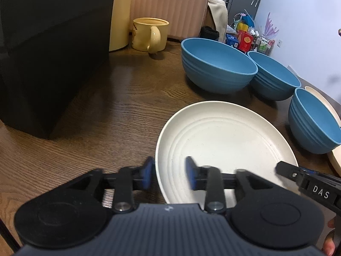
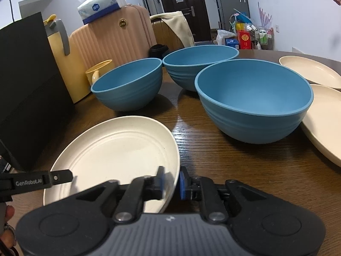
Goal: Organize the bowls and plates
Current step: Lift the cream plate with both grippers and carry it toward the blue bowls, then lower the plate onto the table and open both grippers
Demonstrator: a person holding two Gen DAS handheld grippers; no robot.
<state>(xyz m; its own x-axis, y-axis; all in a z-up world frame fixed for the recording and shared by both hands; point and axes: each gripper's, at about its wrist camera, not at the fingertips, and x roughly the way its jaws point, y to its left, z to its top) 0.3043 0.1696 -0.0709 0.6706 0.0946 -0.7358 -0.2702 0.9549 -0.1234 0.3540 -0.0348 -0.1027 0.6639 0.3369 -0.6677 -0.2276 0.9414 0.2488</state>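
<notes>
A cream plate (image 1: 223, 140) (image 2: 119, 151) lies on the dark wooden table (image 1: 119, 115). My left gripper (image 1: 169, 173) is open and straddles the plate's near left rim, one pad outside and one over the plate. My right gripper (image 2: 171, 182) is closed on the plate's near right rim, a blue pad on each side; it also shows in the left wrist view (image 1: 283, 168). Three blue bowls (image 1: 217, 66) (image 1: 275, 76) (image 1: 313, 121) stand in a row behind the plate. Two more cream plates (image 2: 309, 70) (image 2: 326, 119) lie at the right.
A black box (image 1: 49, 49) stands at the left. A cream mug (image 1: 149, 34) and a yellow jug (image 2: 61, 64) sit behind it. A pink suitcase (image 2: 110, 40) with a tissue pack (image 2: 100, 4) stands beyond the table's far edge.
</notes>
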